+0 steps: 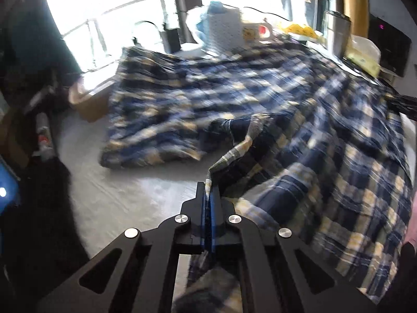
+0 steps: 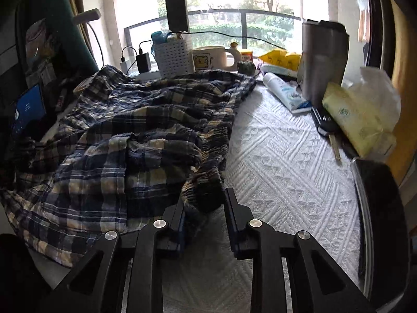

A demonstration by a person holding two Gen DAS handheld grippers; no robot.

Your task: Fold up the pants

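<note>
Plaid pants [image 2: 125,140] lie crumpled over the white quilted table cover [image 2: 286,161], filling frame left and centre. Left gripper [image 1: 208,190] is clamped on a fabric edge. Right gripper [image 2: 206,206] stands parted around the elastic waistband, pads not pressing.

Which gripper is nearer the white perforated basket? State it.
Cannot tell for sure: both are far from the white perforated basket. Left gripper pinches the plaid pants; right gripper straddles their waistband.
</note>
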